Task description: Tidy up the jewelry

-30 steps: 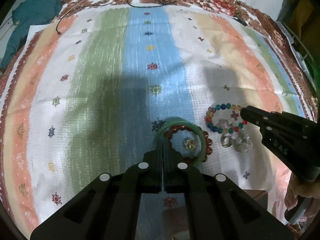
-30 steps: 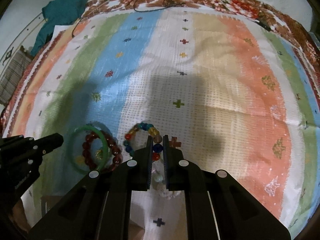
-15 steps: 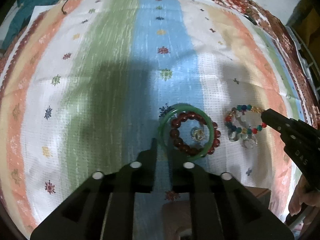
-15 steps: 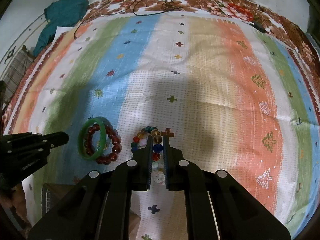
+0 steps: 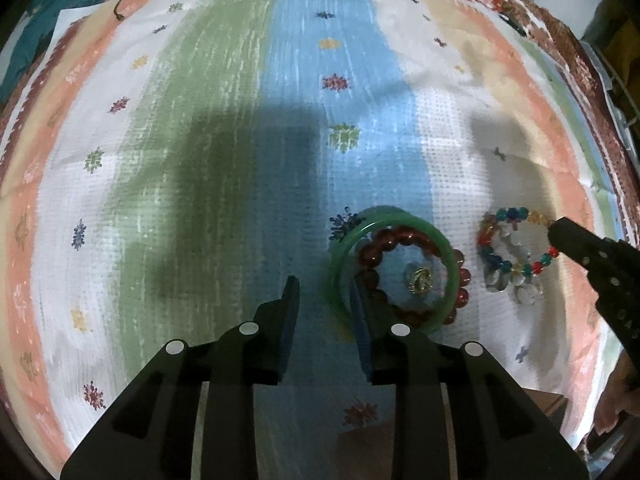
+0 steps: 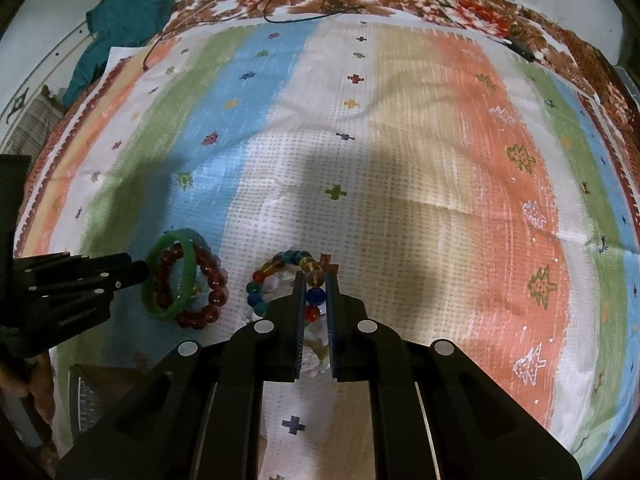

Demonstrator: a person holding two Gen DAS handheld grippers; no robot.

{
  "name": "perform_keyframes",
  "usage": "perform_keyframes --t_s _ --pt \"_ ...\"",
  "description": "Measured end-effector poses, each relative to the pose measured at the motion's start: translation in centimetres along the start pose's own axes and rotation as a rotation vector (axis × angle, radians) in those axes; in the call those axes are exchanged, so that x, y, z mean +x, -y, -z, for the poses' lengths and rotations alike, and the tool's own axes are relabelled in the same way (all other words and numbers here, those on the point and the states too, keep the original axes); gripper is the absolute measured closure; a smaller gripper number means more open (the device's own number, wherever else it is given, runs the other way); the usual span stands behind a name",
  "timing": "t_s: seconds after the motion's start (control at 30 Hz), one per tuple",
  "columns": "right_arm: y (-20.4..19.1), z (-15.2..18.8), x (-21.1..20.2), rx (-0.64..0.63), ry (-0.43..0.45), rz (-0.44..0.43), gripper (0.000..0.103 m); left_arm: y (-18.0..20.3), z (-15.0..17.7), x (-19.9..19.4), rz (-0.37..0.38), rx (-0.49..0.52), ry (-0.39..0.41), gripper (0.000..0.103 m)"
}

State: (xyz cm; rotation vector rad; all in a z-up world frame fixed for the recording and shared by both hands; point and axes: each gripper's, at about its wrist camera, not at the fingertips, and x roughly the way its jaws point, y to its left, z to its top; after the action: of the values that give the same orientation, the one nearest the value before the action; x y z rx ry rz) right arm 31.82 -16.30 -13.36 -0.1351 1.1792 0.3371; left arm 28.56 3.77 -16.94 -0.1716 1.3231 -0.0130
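A green bangle [image 5: 400,222] rests tilted over a dark red bead bracelet [image 5: 394,236], with a small gold-and-clear piece [image 5: 418,280] inside the ring. My left gripper [image 5: 323,292] straddles the bangle's near rim, one finger inside the ring and one outside. Its jaws are opening and the pads do not press on the rim. From the right wrist view, the left gripper's tip [image 6: 136,270] sits at the bangle [image 6: 191,268] and red beads [image 6: 218,298]. My right gripper [image 6: 314,288] is shut on the multicoloured bead bracelet [image 6: 259,276], which lies over clear beads [image 6: 316,356].
All the jewelry lies on a striped cloth [image 6: 440,160] spread over a floral sheet. A teal garment [image 6: 120,12] and a black cord [image 6: 304,16] lie at the far edge. A brown box [image 5: 368,444] sits under my left gripper. A hand [image 6: 40,400] shows at lower left.
My left gripper was shut on the bangle's rim and has since opened while sinking toward the cloth. The bangle now rests on the red beads. My right gripper has kept its grip and place.
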Motion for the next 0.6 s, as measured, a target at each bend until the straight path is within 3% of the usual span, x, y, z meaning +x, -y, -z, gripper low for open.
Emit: perform_keyframes --t_s 0.1,0.23,0.4,0.6 --pt "0.0 0.1 0.2 -0.003 -0.004 0.004 0.093 0.2 -0.1 0.4 -0.012 0.013 0.003 0.078" --pt "-0.1 0.1 0.2 -0.009 -0.005 0.006 0.093 0.8 -0.1 0.7 -0.014 0.038 0.008 0.096" --pt "-0.3 0.2 -0.3 -0.013 0.005 0.003 0.093 1.3 0.2 -0.2 -0.046 0.054 0.037 0.097" --pt "-1.3 0.5 -2.0 -0.024 0.033 -0.007 0.093 0.9 0.7 -2.8 -0.019 0.027 0.086 0.097"
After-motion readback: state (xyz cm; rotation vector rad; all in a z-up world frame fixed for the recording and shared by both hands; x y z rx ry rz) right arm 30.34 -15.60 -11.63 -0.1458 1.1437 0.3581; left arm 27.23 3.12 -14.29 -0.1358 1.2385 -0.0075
